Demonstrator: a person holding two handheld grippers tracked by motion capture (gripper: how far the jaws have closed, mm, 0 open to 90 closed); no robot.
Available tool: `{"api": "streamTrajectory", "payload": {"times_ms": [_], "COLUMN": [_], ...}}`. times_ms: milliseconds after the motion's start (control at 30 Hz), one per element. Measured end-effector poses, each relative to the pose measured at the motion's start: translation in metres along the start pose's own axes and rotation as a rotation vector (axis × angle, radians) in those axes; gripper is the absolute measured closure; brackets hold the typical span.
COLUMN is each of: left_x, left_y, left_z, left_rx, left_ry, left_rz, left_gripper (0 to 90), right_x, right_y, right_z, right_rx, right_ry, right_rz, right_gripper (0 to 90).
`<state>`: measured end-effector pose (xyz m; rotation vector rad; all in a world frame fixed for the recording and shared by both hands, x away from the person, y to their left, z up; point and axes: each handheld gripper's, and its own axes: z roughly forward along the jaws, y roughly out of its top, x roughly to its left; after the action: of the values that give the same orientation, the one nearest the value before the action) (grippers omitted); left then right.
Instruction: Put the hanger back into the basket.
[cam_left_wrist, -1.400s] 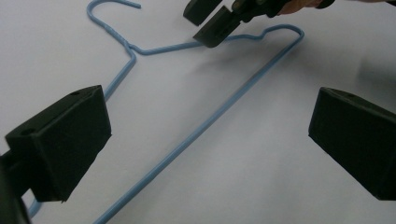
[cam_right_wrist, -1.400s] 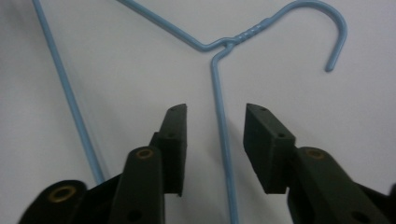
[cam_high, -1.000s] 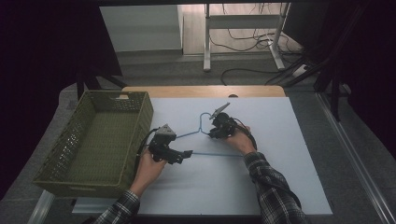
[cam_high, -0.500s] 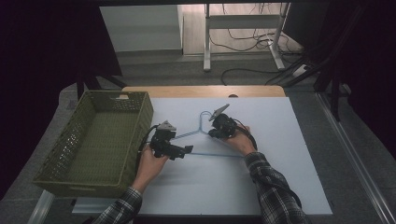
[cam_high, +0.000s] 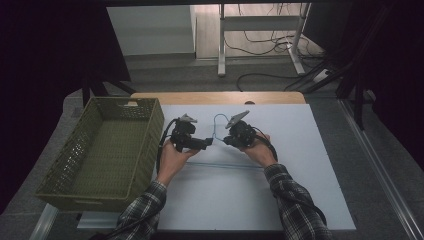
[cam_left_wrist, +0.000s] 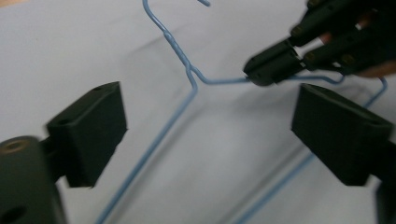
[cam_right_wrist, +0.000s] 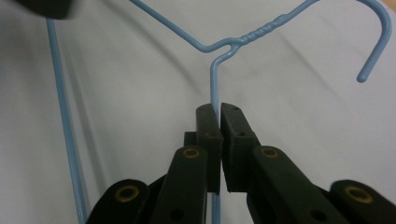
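Note:
A light blue wire hanger (cam_high: 226, 165) lies on the white table (cam_high: 225, 205). My right gripper (cam_high: 225, 140) is shut on one shoulder wire just below the twisted neck; in the right gripper view its pads (cam_right_wrist: 219, 112) pinch the hanger (cam_right_wrist: 243, 39) wire. My left gripper (cam_high: 206, 143) points right at the neck, tip close to the right one. Its jaws (cam_left_wrist: 212, 126) have just been closing but stand wide open, with the hanger's (cam_left_wrist: 154, 144) other shoulder wire running between them, untouched. The right gripper (cam_left_wrist: 273, 67) shows beyond them.
An olive woven basket (cam_high: 150, 125) stands at the table's left edge, close beside the left hand. A wooden strip (cam_high: 215, 97) borders the table's far edge. Cables and a desk frame (cam_high: 260, 30) lie on the floor behind.
My left gripper has moved right along the hanger toward the neck and the right gripper, and its jaws have narrowed a little. The right gripper has stayed in place, shut on the wire.

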<state>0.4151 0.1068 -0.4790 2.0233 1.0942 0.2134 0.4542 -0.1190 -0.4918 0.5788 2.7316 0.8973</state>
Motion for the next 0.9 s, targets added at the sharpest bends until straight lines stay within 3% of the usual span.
{"api": "streamTrajectory", "payload": {"times_ms": [33, 233, 400, 433, 600, 633, 700, 800, 900], "left_x": [0.003, 0.015, 0.021, 0.024, 0.026, 0.027, 0.027, 0.029, 0.029], "left_y": [0.003, 0.024, 0.029, 0.030, 0.031, 0.030, 0.029, 0.029, 0.028], "left_z": [0.004, 0.037, 0.050, 0.055, 0.061, 0.061, 0.060, 0.058, 0.055], "left_rx": [-0.005, 0.052, 0.084, 0.101, 0.096, 0.084, 0.075, 0.072, 0.043], "left_ry": [-0.010, -0.051, -0.051, -0.068, -0.126, -0.139, -0.147, -0.164, -0.201], "left_rz": [-0.012, -0.043, -0.061, -0.070, -0.108, -0.133, -0.149, -0.167, -0.216], "left_gripper": [16.6, 40.6, 52.8, 54.2, 61.7, 69.4, 76.7, 79.1, 83.2], "right_x": [0.000, 0.002, 0.003, 0.003, 0.004, 0.005, 0.005, 0.005, 0.005], "right_y": [0.000, 0.001, 0.001, 0.001, 0.000, 0.000, 0.000, -0.001, 0.000], "right_z": [0.000, -0.003, -0.003, -0.003, -0.005, -0.006, -0.006, -0.006, -0.009], "right_rx": [-0.001, -0.012, -0.014, -0.018, -0.023, -0.024, -0.021, -0.022, -0.025], "right_ry": [-0.001, -0.010, -0.018, -0.016, -0.017, -0.018, -0.017, -0.017, -0.005], "right_rz": [-0.004, -0.013, -0.023, -0.020, -0.026, -0.029, -0.033, -0.036, 0.002], "right_gripper": [86.8, 86.7, 86.7, 86.7, 86.7, 86.7, 86.7, 86.6, 84.9]}}
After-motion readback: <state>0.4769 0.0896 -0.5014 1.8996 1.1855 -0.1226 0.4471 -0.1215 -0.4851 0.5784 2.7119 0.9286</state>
